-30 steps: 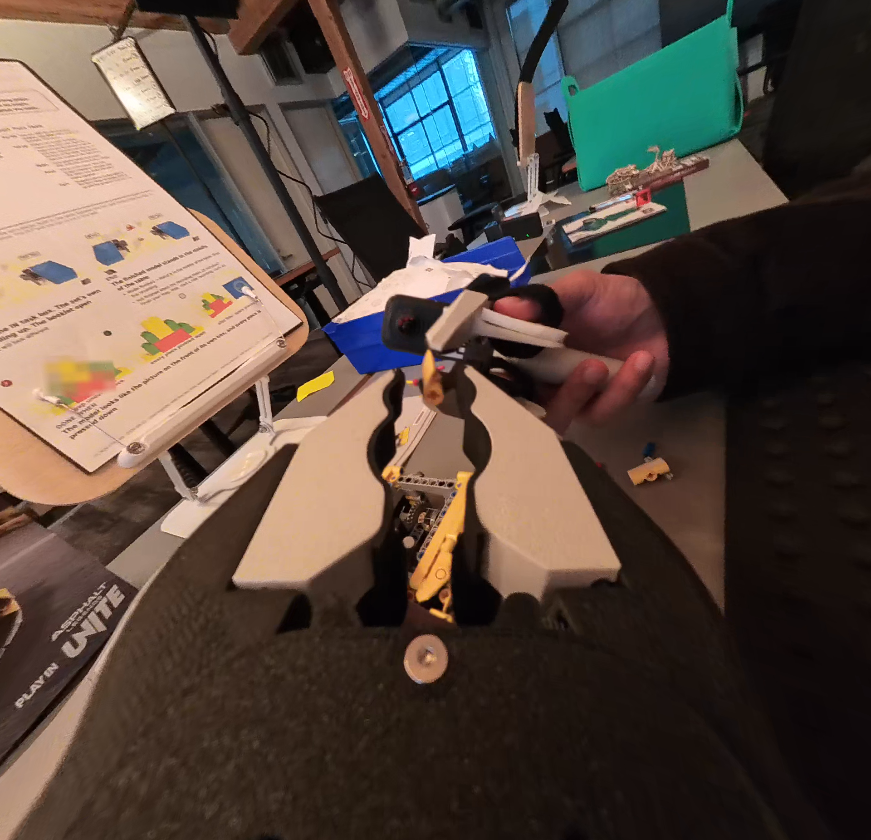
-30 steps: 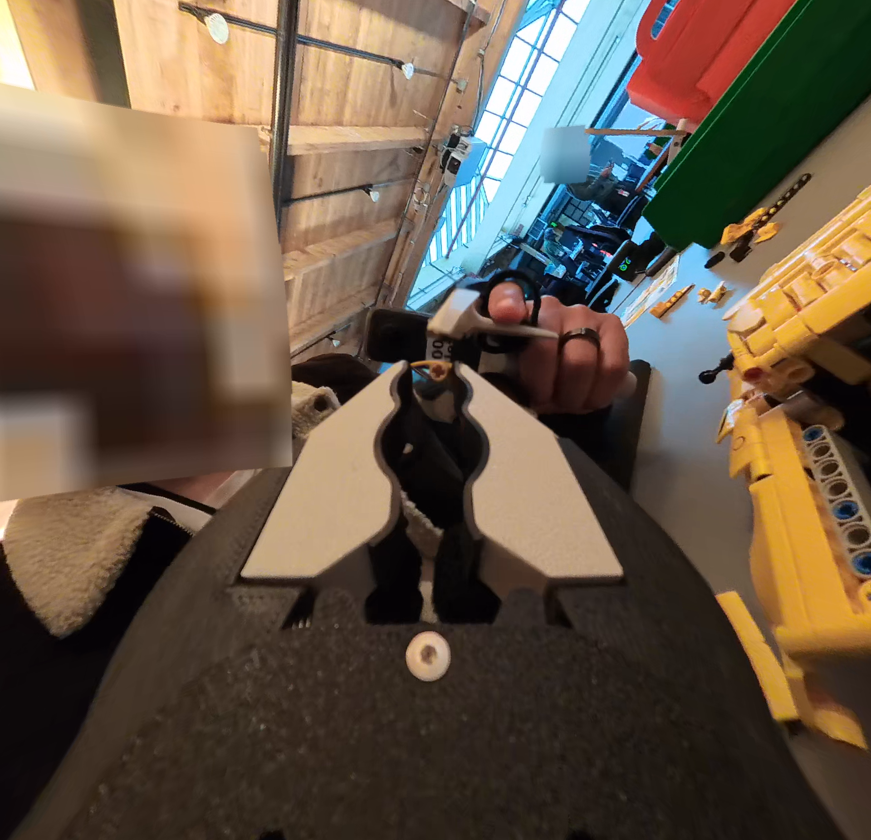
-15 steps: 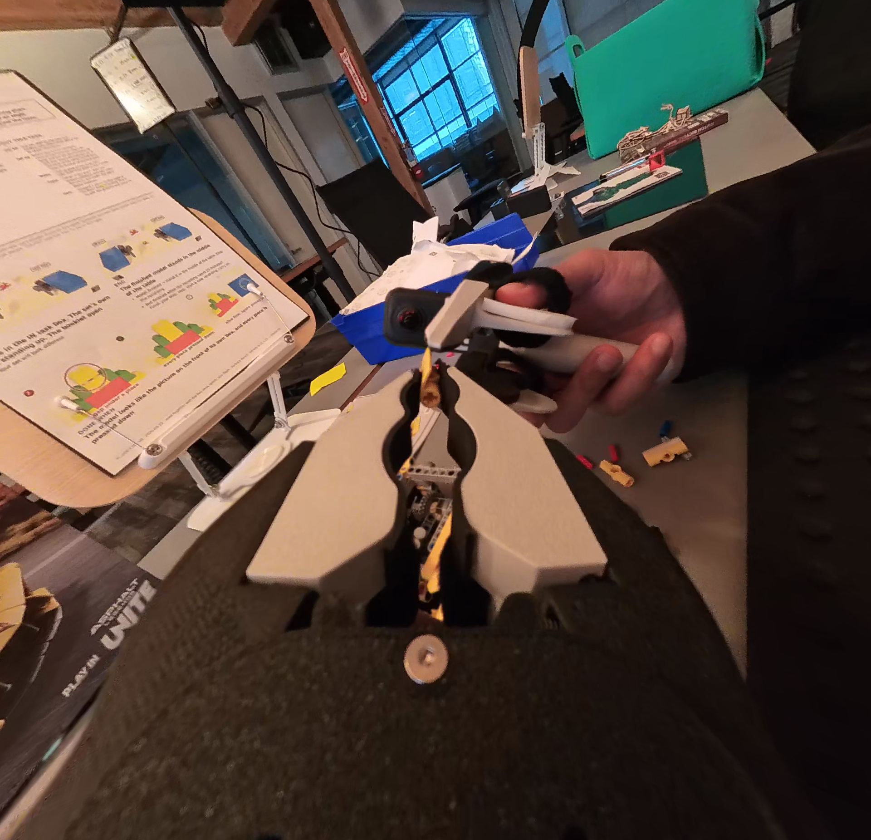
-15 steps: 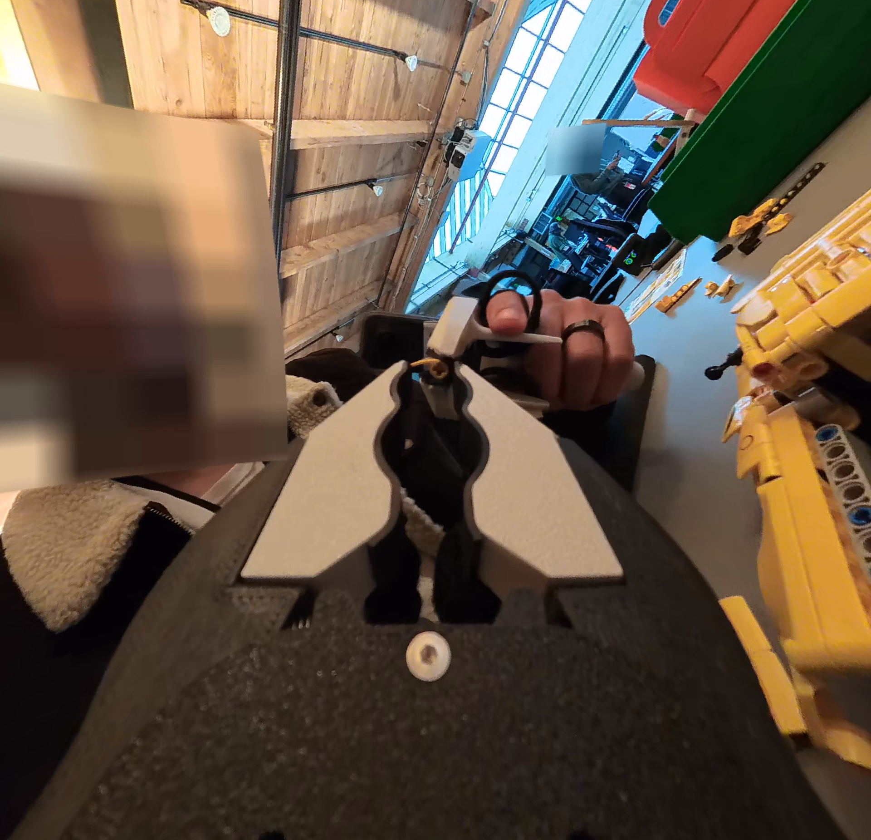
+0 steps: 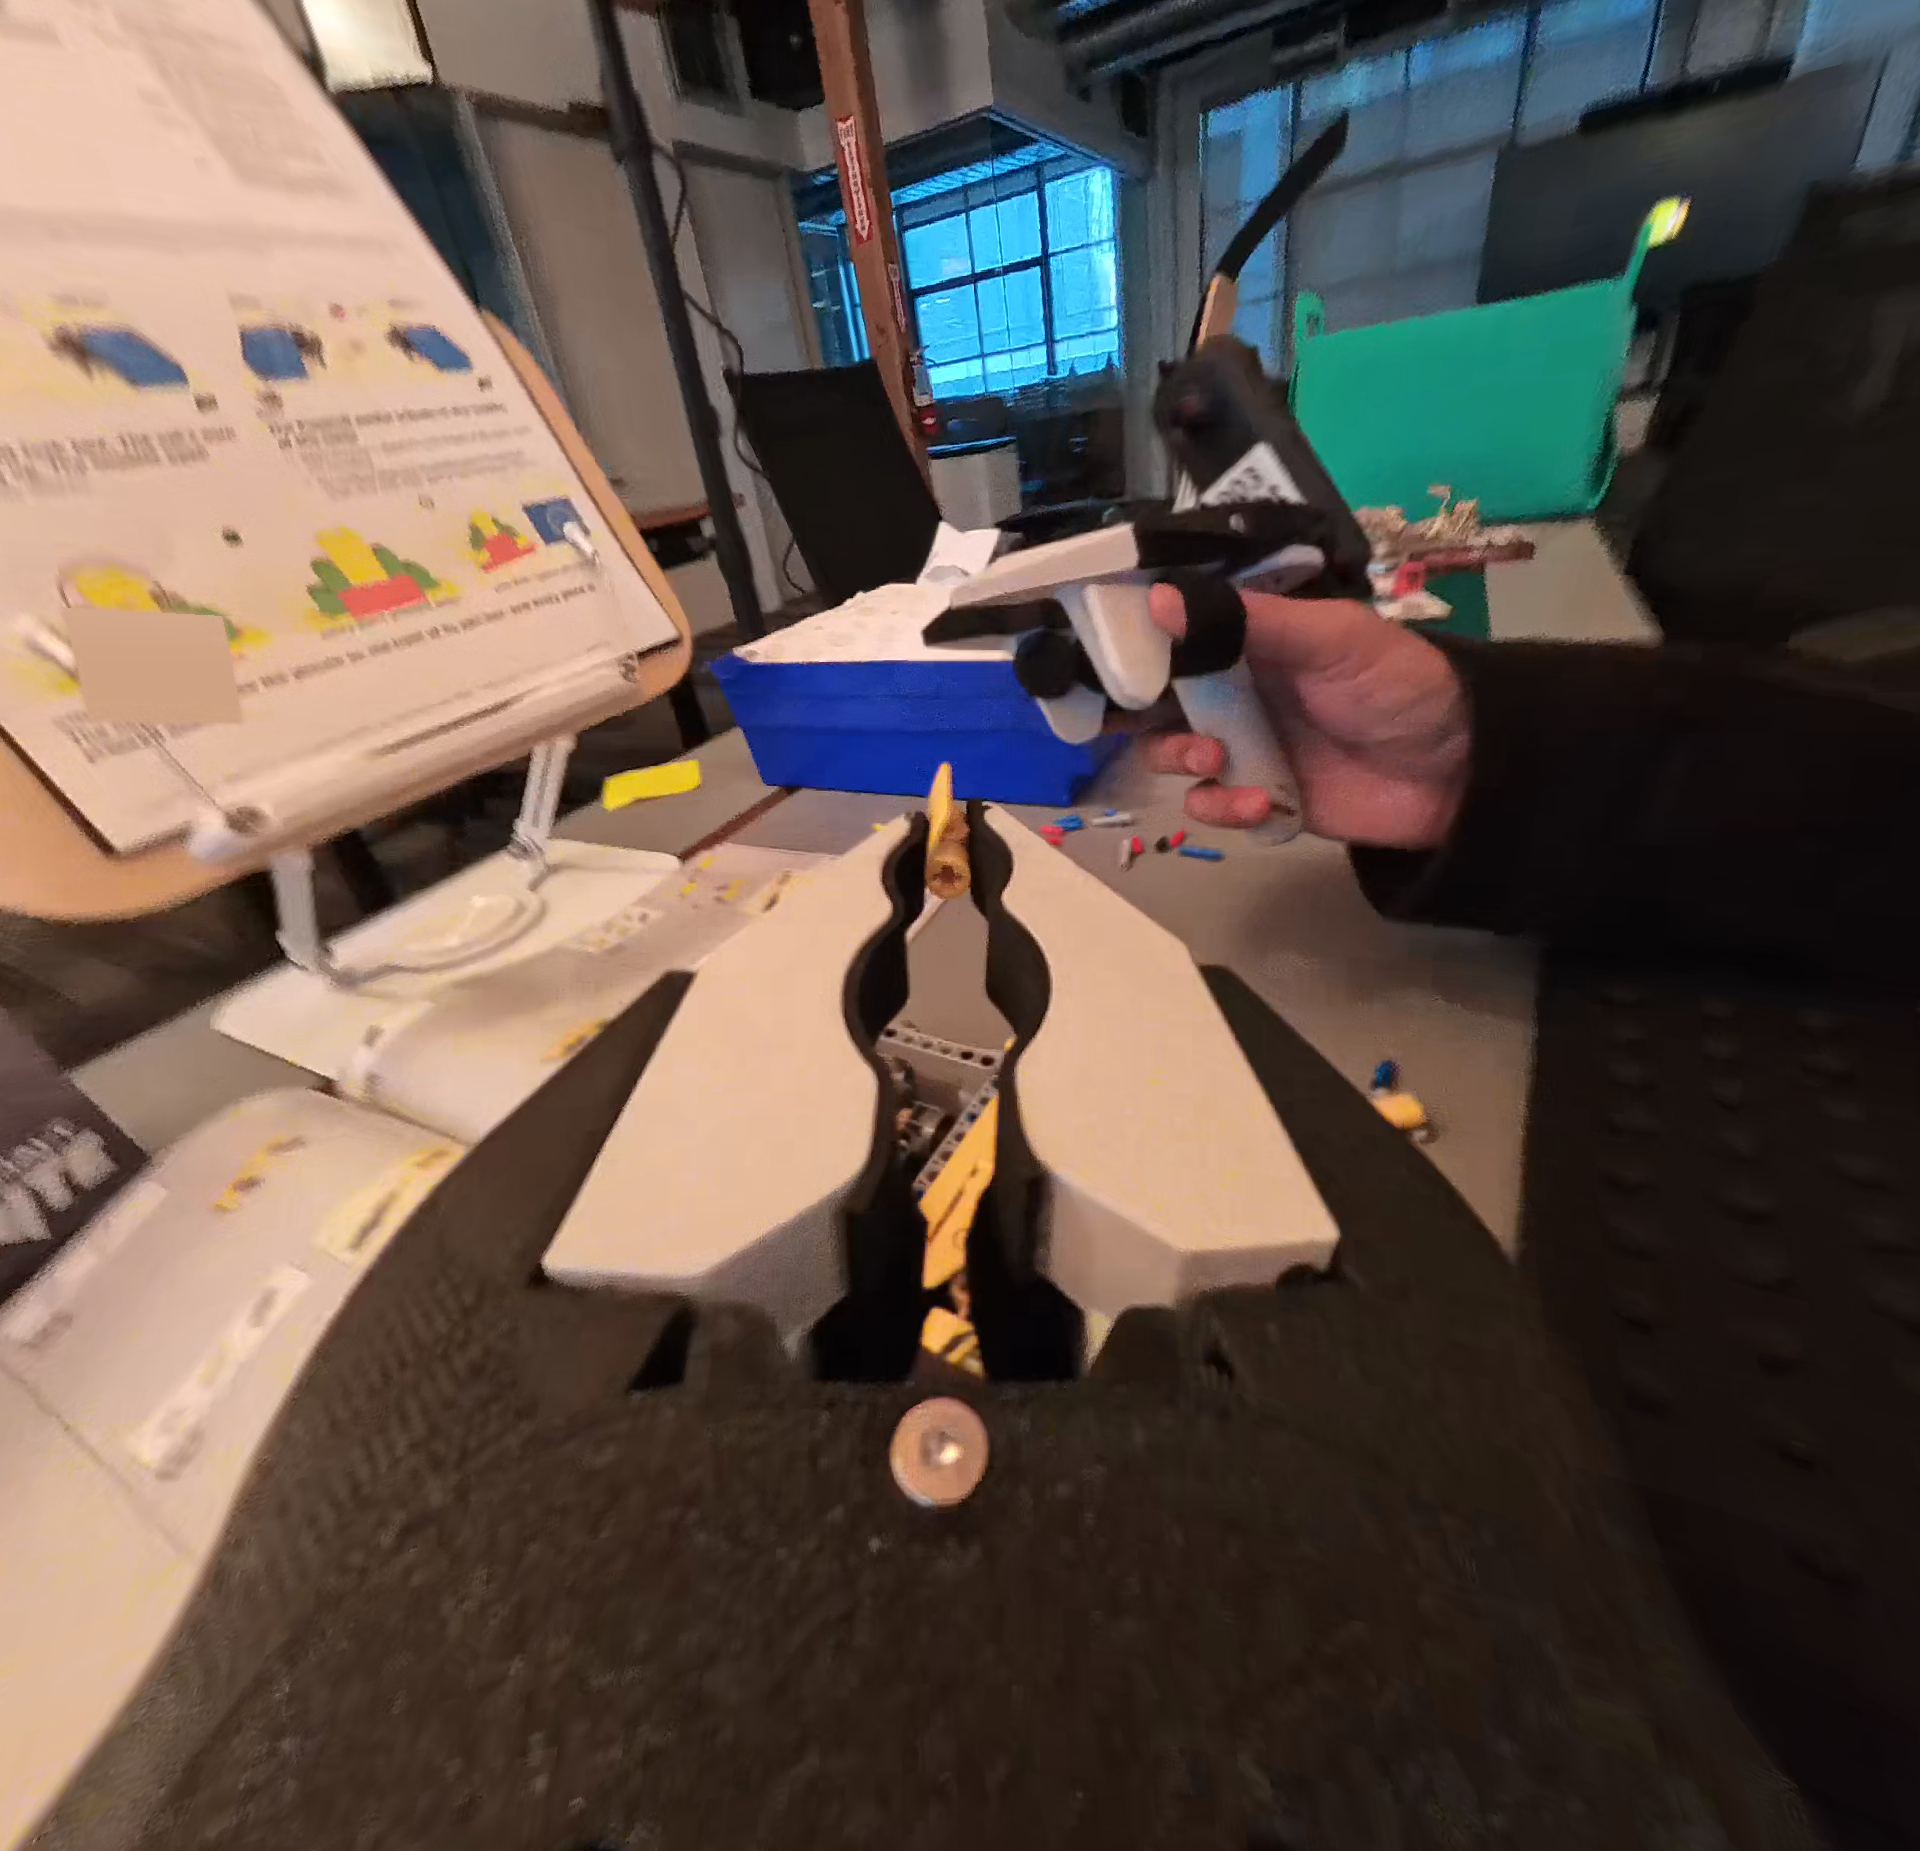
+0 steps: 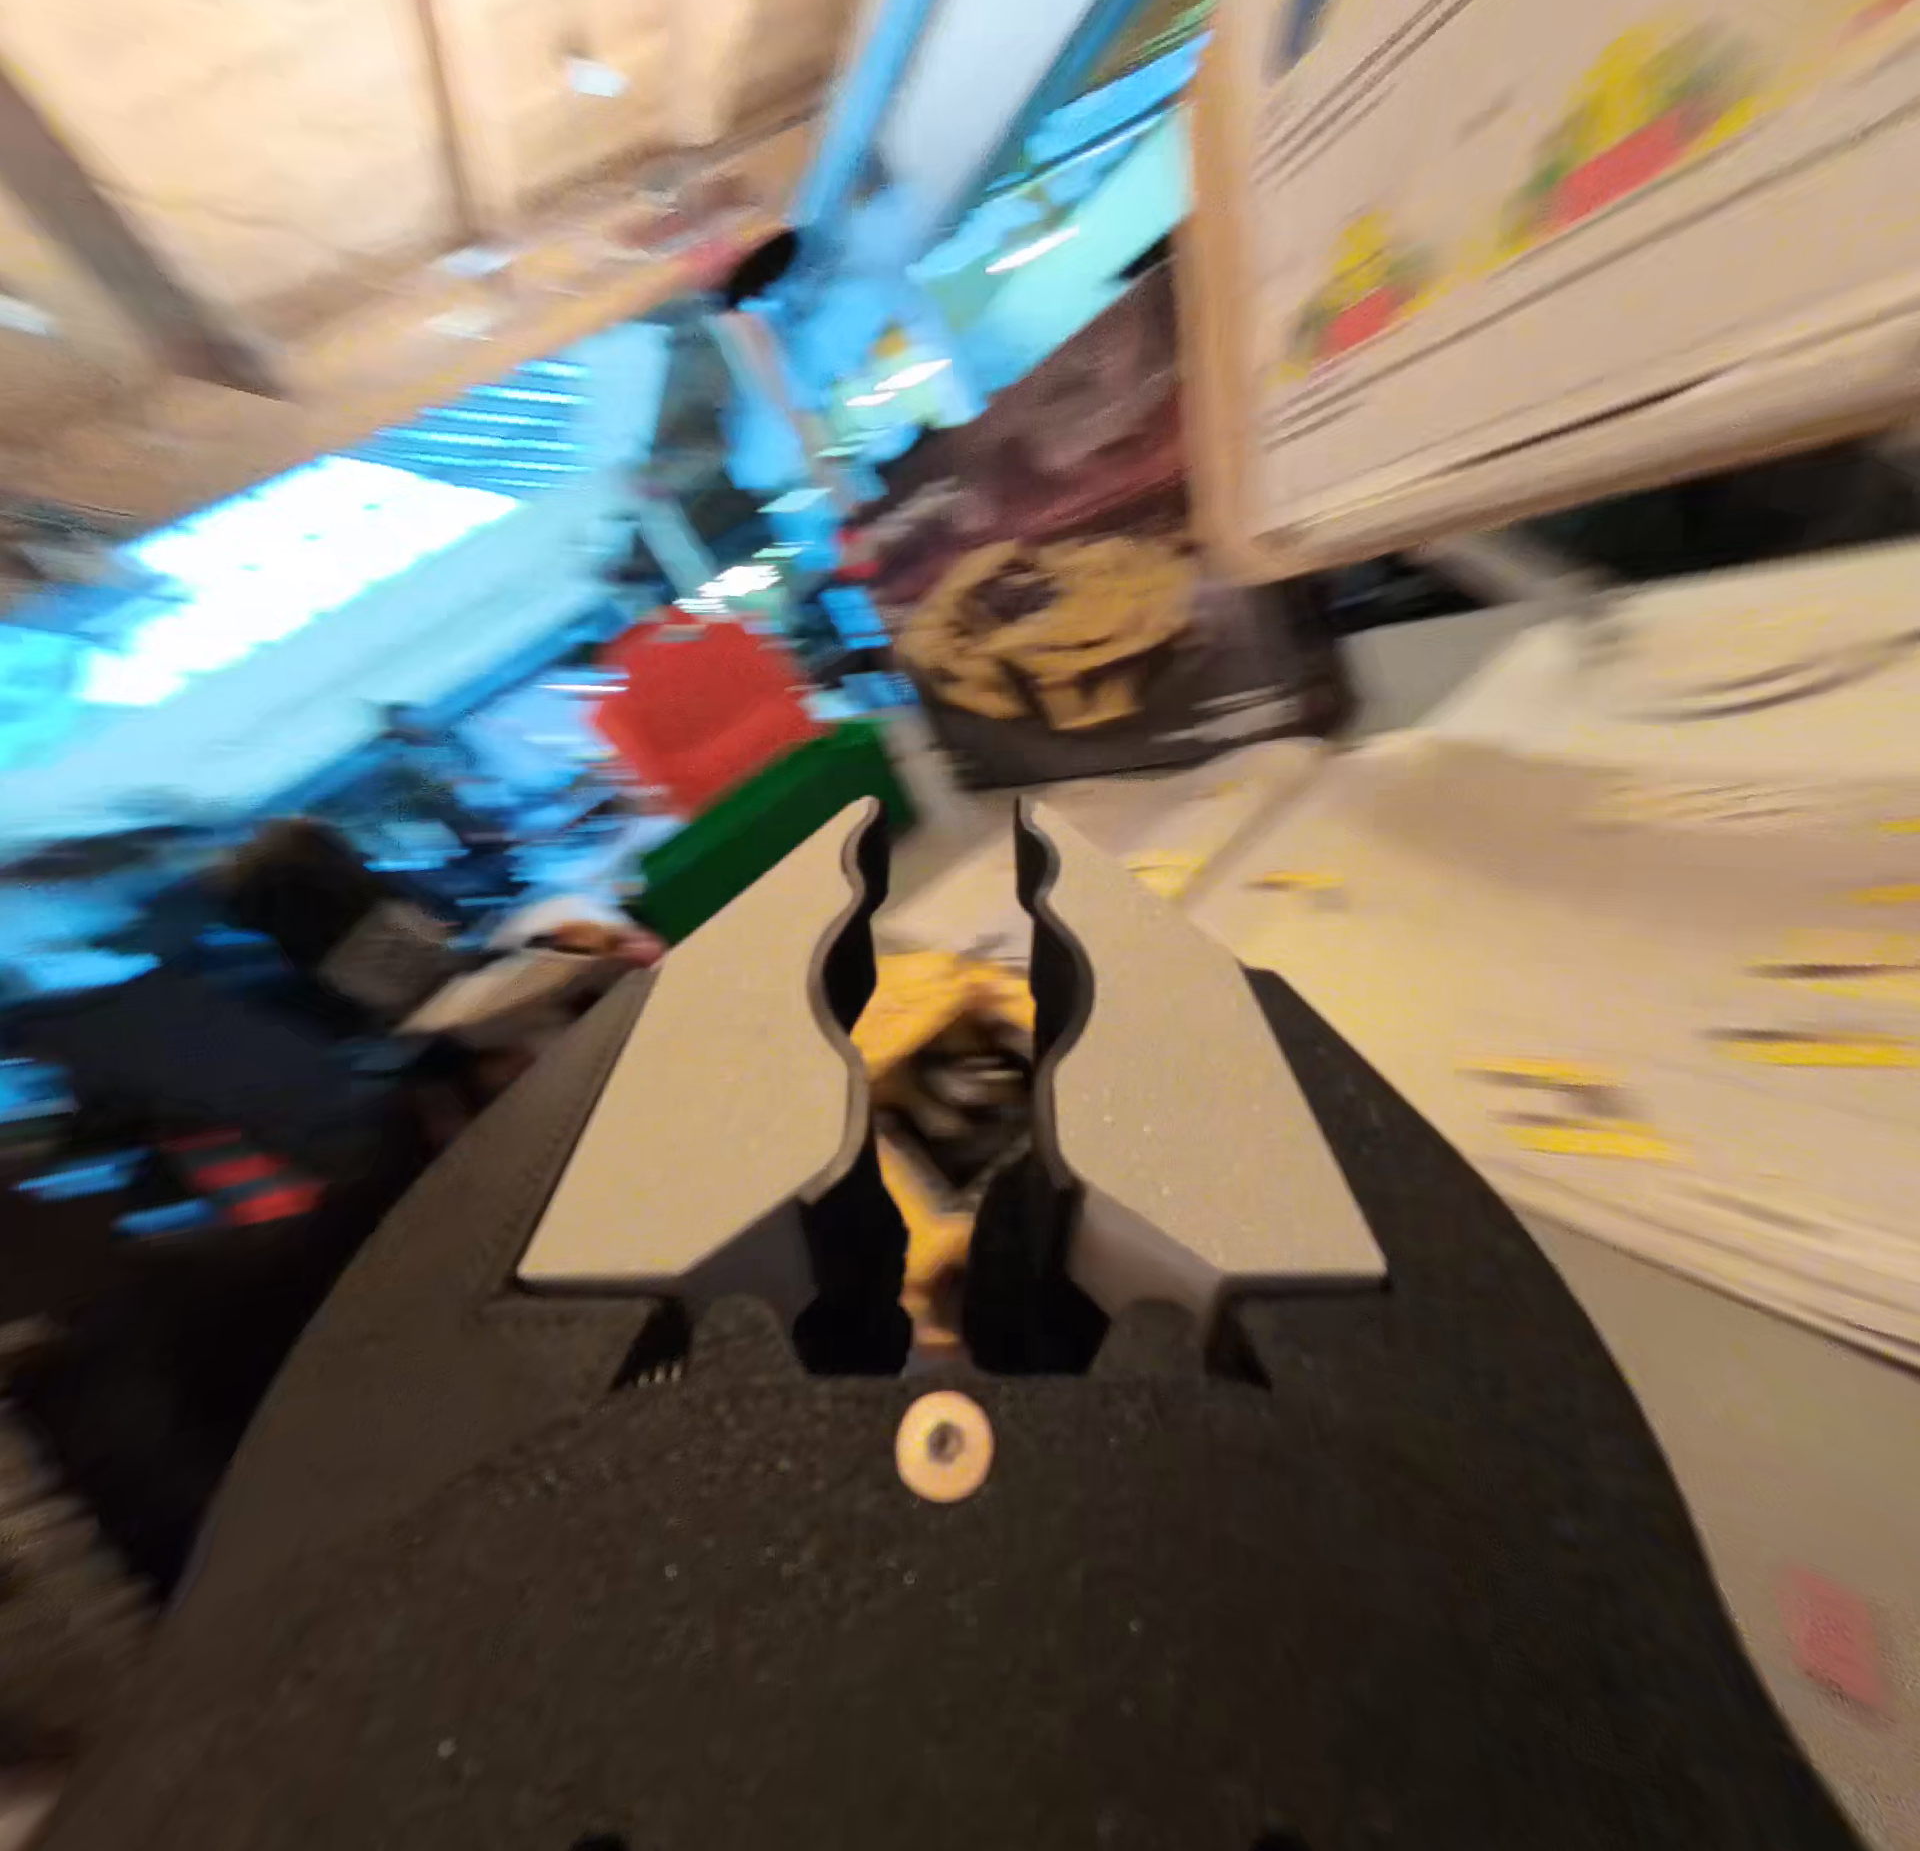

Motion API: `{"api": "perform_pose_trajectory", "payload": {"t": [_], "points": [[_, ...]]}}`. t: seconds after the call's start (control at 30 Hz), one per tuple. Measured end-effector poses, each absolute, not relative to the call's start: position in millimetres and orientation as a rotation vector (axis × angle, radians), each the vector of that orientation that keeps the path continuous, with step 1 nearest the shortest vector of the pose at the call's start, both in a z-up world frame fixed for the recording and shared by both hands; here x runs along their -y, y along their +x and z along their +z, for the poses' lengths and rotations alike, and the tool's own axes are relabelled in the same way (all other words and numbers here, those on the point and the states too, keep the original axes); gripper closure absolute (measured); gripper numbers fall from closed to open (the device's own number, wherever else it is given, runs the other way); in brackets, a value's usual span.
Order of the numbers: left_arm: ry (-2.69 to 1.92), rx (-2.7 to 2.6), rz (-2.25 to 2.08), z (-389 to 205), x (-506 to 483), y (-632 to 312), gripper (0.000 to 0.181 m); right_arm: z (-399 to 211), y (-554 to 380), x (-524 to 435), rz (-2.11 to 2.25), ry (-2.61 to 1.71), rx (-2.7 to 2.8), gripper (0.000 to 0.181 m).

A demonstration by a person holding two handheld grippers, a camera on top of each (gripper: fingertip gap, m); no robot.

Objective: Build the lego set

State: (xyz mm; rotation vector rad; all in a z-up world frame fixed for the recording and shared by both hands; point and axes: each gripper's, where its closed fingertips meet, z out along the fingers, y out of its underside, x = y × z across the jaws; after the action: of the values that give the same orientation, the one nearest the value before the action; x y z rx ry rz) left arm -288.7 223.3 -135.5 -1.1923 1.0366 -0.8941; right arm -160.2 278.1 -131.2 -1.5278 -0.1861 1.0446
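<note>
Two grippers in view. Left gripper [image 5: 948,833] clamps a small yellow piece [image 5: 943,837] at its tips. Right gripper [image 6: 948,833] released, fingers apart, holding nothing; view blurred.

A small yellow lego piece [image 5: 945,833] stands nearly upright, pinched at the very tips of the left claw [image 5: 948,845], its upper end poking above them. Below the claw, seen through its gap, lies part of the lego build [image 5: 951,1126]: a grey holed beam with yellow slanted parts and dark gears. Loose pins [image 5: 1132,837] in red, blue and grey lie scattered on the desk [image 5: 1299,928] farther off to the right, and one yellow-and-blue connector [image 5: 1397,1103] lies nearer on the right. The right view is blurred; a yellow mass [image 6: 951,1032] shows between its spread fingers.
</note>
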Motion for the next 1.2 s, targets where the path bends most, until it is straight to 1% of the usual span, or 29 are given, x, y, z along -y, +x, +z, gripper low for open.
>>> {"api": "perform_pose_trajectory", "payload": {"t": [0.07,0.13,0.23,0.3,0.43,0.67,0.8,0.9,1.03,1.2], "points": [[-1.249,-0.973,-1.012,-133,-232,-295,0.175,-141,-130,-289,0.714,-1.588,0.173,0.158],[-1.278,-0.925,-1.117,-130,-238,-301,0.175,-155,-110,-297,0.469,-1.664,0.183,0.154],[-1.289,-0.89,-1.158,-130,-246,-308,0.175,-176,-90,-307,0.204,-1.762,0.221,0.145],[-1.303,-0.897,-1.108,-135,-252,-310,0.175,-194,-89,-309,0.145,-1.846,0.259,0.145],[-1.337,-0.927,-1.009,-147,-259,-309,0.175,-217,-100,-307,0.207,-1.978,0.28,0.149],[-1.368,-0.954,-0.984,-155,-261,-308,0.175,-215,-125,-302,0.397,-1.952,0.356,0.148],[-1.35,-0.954,-1.012,-152,-257,-309,0.175,-226,-174,-262,0.688,-1.94,0.77,0.15],[-1.338,-0.958,-1.047,-150,-253,-309,0.175,-255,-190,-205,0.942,-1.95,1.12,0.141],[-1.327,-0.983,-1.099,-149,-245,-305,0.175,-283,-191,-181,0.869,-1.882,1.403,0.147],[-1.302,-1.013,-1.274,-145,-227,-301,0.175,-300,-203,-177,0.793,-1.812,1.618,0.157]]}}
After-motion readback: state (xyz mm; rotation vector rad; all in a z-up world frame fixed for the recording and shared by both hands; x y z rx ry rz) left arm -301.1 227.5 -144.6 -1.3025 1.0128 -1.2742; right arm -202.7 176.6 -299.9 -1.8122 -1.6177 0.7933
